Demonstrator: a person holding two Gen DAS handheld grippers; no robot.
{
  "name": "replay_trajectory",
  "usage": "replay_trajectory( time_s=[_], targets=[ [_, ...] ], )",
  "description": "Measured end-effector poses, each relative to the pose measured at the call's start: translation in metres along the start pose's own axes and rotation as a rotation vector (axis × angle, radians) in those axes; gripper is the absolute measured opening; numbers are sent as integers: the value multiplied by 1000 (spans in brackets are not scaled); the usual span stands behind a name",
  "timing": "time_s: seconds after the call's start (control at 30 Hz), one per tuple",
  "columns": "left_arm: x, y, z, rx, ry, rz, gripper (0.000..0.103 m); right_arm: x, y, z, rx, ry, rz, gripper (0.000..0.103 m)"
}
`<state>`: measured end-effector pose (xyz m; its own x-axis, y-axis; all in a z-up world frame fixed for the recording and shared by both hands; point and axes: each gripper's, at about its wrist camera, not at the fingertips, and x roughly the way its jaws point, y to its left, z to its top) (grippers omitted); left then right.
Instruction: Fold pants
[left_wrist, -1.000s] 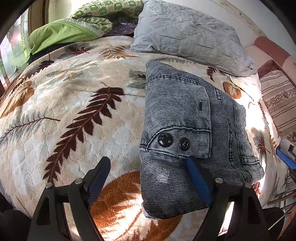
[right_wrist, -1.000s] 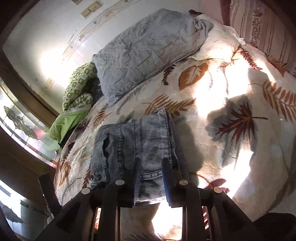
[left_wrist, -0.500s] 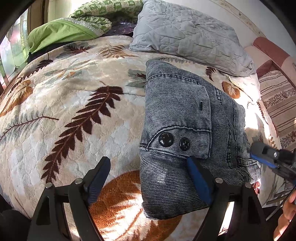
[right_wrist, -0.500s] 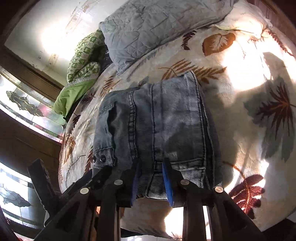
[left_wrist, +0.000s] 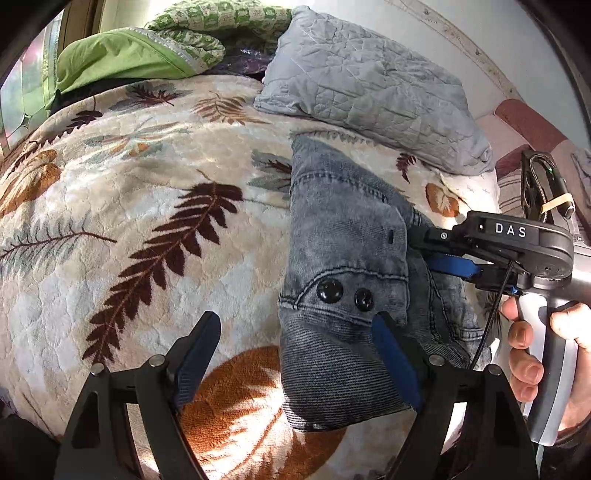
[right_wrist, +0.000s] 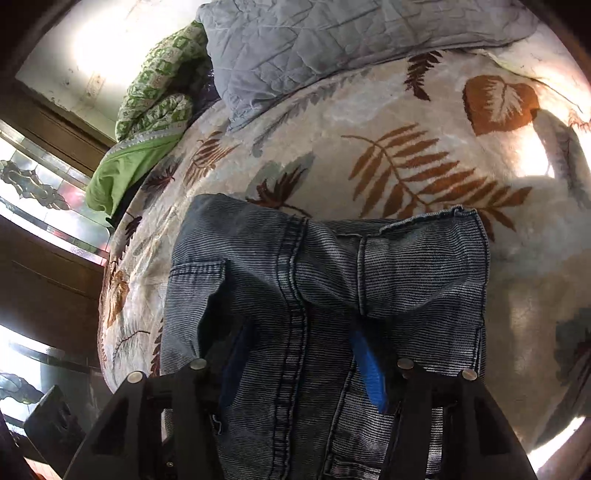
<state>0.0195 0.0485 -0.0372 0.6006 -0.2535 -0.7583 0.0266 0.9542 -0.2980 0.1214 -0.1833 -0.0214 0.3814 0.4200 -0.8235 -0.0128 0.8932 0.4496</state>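
The folded grey-blue denim pants (left_wrist: 347, 258) lie on a leaf-patterned blanket (left_wrist: 147, 229), with two black buttons facing up. My left gripper (left_wrist: 295, 328) hovers open at their near edge; its right finger (left_wrist: 391, 350) is over the denim and its left finger is over the blanket. Held by a hand (left_wrist: 528, 350), my right gripper (left_wrist: 439, 251) reaches in from the right onto the pants' right side. In the right wrist view the pants (right_wrist: 325, 266) fill the lower middle. The right gripper (right_wrist: 301, 354) has its jaws opening, with denim between and under the fingers.
A grey quilted pillow (left_wrist: 369, 85) lies just beyond the pants. A green quilt (left_wrist: 147, 51) is bunched at the back left by a window. Striped bedding (left_wrist: 517, 177) lies at the far right. Bare blanket spreads to the left of the pants.
The right gripper has come in from the right and down onto the pants, and its jaws have spread apart. The left gripper has stayed open in place.
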Motion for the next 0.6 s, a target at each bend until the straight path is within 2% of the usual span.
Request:
replay_trajectory(
  time_s=[0.07,0.17,0.23,0.33,0.43,0.57,0.6],
  targets=[
    [3,4,2,-12,10,-11,84,-9,17,7,-55,-14,-47,59],
    [25,2,-5,15,91,-29,85,-22,51,24,-152,-70,-102,61],
    [26,4,-7,8,79,-42,85,-18,76,39,-220,-65,-137,71],
    [28,6,-6,4,86,-59,85,10,118,61,-349,-3,-227,71],
    [29,7,-7,1,84,-70,85,52,148,76,-451,102,-302,71],
    [30,8,-7,8,79,-81,85,98,154,80,-506,202,-424,70],
    [30,10,-6,7,78,-85,85,102,150,82,-489,200,-456,57]
  ],
)
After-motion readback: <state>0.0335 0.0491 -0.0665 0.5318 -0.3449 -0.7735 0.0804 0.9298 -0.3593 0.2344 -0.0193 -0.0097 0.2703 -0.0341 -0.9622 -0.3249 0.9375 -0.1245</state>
